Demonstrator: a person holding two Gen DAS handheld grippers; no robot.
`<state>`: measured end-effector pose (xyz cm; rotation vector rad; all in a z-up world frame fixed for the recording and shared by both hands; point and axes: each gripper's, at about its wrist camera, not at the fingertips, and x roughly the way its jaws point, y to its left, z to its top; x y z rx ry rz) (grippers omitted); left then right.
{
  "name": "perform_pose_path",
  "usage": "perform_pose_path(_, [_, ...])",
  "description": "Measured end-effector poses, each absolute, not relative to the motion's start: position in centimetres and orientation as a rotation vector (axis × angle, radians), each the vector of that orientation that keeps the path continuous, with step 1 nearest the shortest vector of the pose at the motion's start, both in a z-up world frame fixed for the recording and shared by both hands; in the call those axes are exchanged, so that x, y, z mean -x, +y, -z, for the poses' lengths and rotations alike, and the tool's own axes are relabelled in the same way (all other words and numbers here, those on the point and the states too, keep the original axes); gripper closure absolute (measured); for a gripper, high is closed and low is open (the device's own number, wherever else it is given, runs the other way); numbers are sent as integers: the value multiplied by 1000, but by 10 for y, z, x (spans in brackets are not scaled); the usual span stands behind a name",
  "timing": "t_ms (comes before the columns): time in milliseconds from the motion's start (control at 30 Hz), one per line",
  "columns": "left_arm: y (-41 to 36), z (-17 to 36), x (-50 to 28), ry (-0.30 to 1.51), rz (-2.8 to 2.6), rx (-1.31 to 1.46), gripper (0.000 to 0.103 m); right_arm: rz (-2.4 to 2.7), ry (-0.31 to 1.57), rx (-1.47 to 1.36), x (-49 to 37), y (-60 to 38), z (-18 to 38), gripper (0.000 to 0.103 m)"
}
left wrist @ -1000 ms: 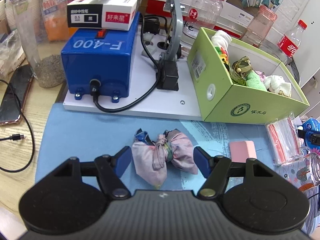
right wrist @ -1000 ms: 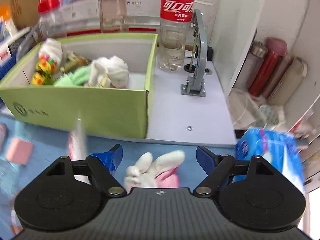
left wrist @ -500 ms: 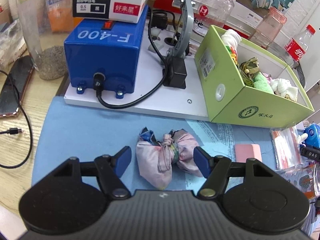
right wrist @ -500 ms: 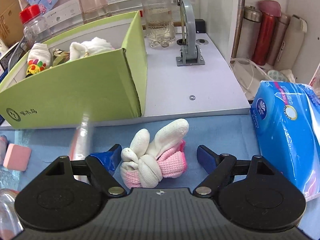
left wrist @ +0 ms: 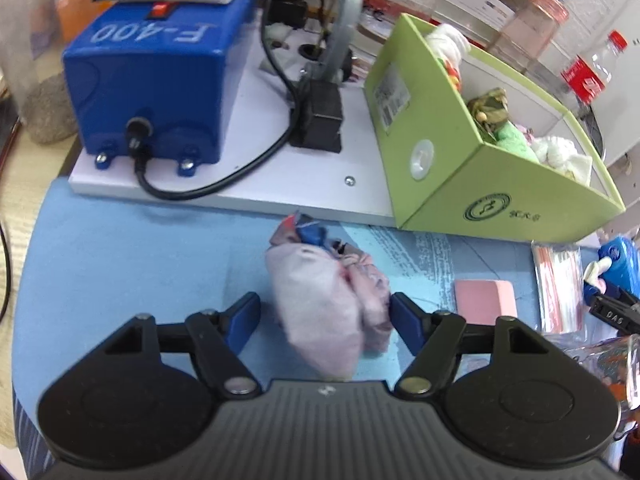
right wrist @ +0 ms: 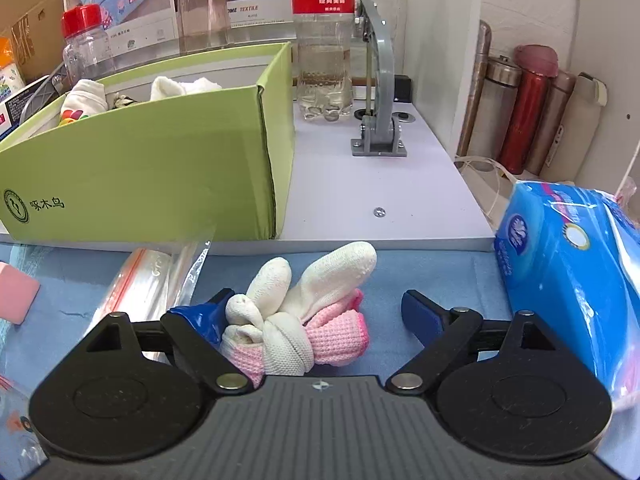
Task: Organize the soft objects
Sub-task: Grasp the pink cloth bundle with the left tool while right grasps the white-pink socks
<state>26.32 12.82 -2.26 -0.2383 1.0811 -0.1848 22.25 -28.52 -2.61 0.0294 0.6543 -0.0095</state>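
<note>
One knotted pale pink cloth bundle [left wrist: 334, 304] lies on the blue mat [left wrist: 120, 264] at the lower middle of my left view, between the spread fingers of my left claw [left wrist: 325, 312]; the right finger touches its edge, the left finger stands clear, so nothing is gripped. In my right view, one knotted white and pink sock bundle [right wrist: 298, 320] sits at the lower middle, inside my right claw [right wrist: 316, 314], which is wide open; its left finger touches the bundle, its right finger is well apart. One green box [right wrist: 152, 176] fills the upper left there, with several soft items inside, too crowded to count. Beside the bundle lie one clear zip bag [right wrist: 148, 284] and one pink block [right wrist: 16, 298]. One blue tissue pack [right wrist: 560, 264] is at right. One blue F-400 machine [left wrist: 156, 76] sits at the upper left of my left view.
</note>
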Motion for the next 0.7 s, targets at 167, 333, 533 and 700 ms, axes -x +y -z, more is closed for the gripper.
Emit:
perform_pose_path(167, [121,24,-266,1062,191,215,30,-1,610,-10,-212,-288,31,26])
perform_pose_path(333, [119,24,-265,1047,188,206,30,-7,597,-4,-213,-288,33,24])
perform_pose_path(533, [121,24,-262,1042,211,228,46,-22,613,1,-215,-289,31,25])
perform_pose_path(700, [126,18,-254,1015,210,249,70,-44,587,-6,-205,-290,28,72])
